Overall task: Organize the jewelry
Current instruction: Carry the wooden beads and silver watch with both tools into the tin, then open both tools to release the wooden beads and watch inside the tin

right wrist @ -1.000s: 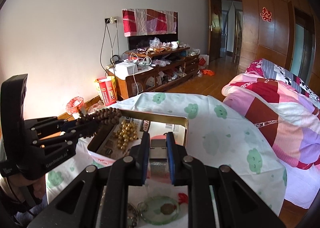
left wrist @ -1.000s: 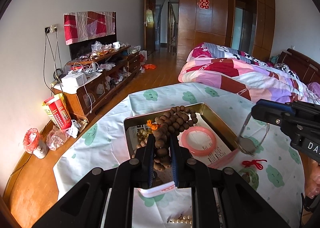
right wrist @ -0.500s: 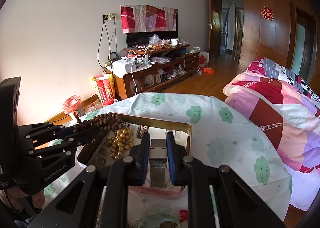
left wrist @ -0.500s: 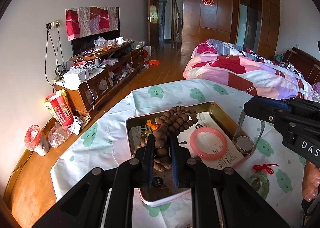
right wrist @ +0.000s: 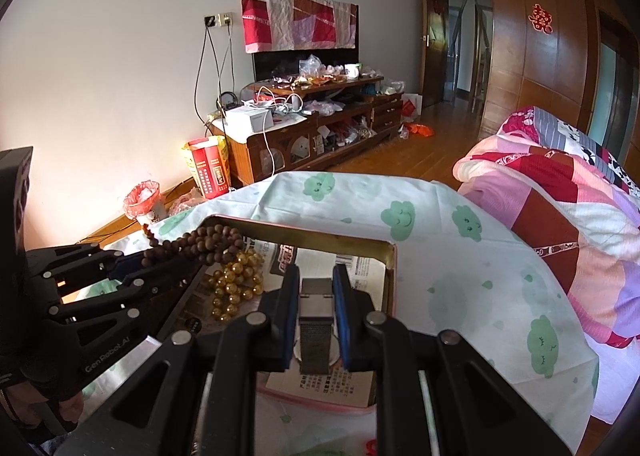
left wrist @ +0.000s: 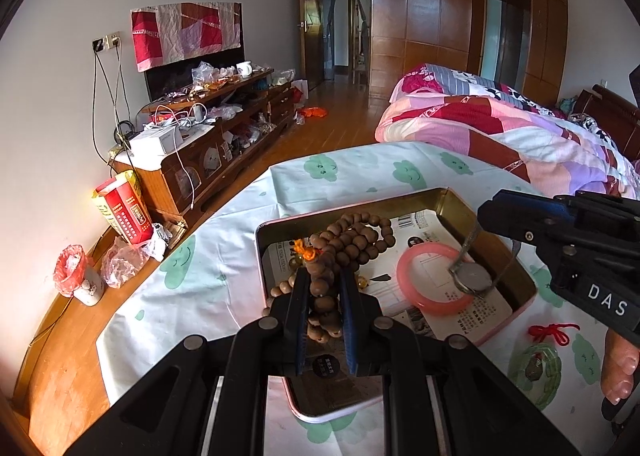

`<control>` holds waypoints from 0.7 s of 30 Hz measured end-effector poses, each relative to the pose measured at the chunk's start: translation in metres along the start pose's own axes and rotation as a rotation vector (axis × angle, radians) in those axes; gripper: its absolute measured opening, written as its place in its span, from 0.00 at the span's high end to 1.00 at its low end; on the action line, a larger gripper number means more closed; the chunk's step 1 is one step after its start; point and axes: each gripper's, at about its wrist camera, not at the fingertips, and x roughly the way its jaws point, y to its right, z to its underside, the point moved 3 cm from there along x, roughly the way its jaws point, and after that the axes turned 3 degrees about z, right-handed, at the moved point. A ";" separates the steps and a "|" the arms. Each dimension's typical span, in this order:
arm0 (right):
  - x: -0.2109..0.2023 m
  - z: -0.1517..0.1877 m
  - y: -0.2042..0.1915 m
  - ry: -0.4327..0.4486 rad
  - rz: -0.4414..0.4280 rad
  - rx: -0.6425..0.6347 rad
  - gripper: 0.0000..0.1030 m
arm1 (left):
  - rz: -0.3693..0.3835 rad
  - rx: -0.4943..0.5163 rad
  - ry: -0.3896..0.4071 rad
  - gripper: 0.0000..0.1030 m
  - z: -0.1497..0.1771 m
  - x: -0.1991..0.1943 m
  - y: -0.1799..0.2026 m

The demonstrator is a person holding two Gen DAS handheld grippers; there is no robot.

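My left gripper [left wrist: 325,288] is shut on a brown wooden bead necklace [left wrist: 344,244] and holds it over the near left part of a gold metal tray [left wrist: 460,202]. My right gripper [right wrist: 316,292] is shut on the mesh strap of a silver watch [right wrist: 316,316]; the watch face [left wrist: 474,280] hangs just above a pink bangle [left wrist: 416,296] that lies in the tray. Gold beads [right wrist: 236,288] lie in the tray [right wrist: 304,234] under the brown necklace [right wrist: 200,244]. The tray is lined with newspaper.
A green jade pendant on a red cord [left wrist: 538,368] lies on the cloud-print tablecloth [left wrist: 224,256] right of the tray. A bed with a patchwork quilt [left wrist: 500,128] stands behind. A cluttered wooden cabinet [left wrist: 208,144] stands at the left wall.
My right gripper has carried the watch left from over the cloth to above the pink bangle in the tray. My left gripper has moved the brown necklace further over the tray.
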 end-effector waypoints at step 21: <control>0.025 0.010 0.010 -0.051 0.056 0.018 0.51 | -0.039 -0.011 -0.028 0.55 0.008 0.008 0.000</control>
